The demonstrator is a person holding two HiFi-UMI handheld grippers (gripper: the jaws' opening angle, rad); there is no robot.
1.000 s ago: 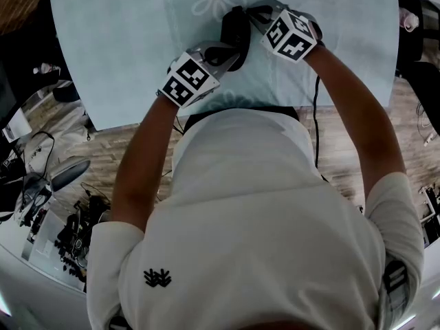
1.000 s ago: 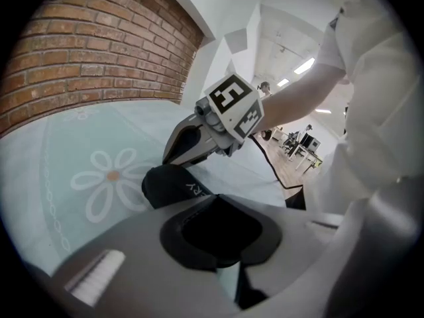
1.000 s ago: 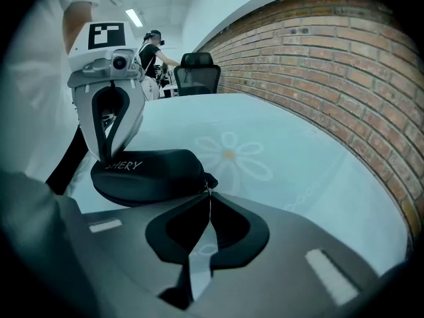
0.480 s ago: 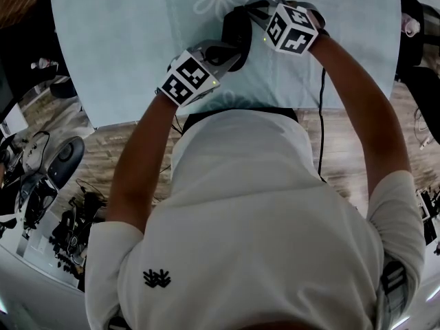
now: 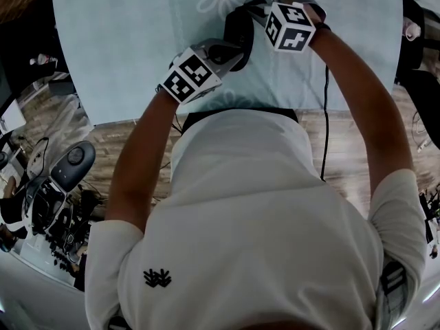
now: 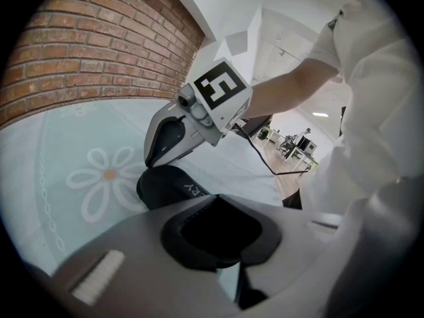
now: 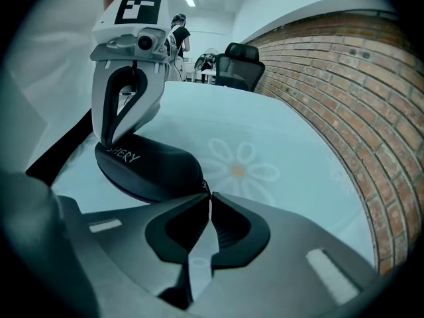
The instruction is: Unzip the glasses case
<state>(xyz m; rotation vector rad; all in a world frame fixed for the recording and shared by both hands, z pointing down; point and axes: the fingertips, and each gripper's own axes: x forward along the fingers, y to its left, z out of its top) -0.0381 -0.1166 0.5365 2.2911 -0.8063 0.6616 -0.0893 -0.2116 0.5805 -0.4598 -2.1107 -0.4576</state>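
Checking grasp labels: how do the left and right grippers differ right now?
The left gripper has jaws spread wide, clamping the glasses case at one end; the right gripper has jaws almost together, pinching the zipper pull at the opposite end. Both are on the case.

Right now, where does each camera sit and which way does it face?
Head view: on the person's head, looking steeply down at the table; shirt, both forearms, left gripper and right gripper show.
Left gripper view: rides the left gripper, looking along jaws shut on the glasses case; the right gripper and arm show.
Right gripper view: rides the right gripper, jaws pinching the zipper pull; the left gripper shows opposite.
Shared: both gripper views show the case and daisy print.
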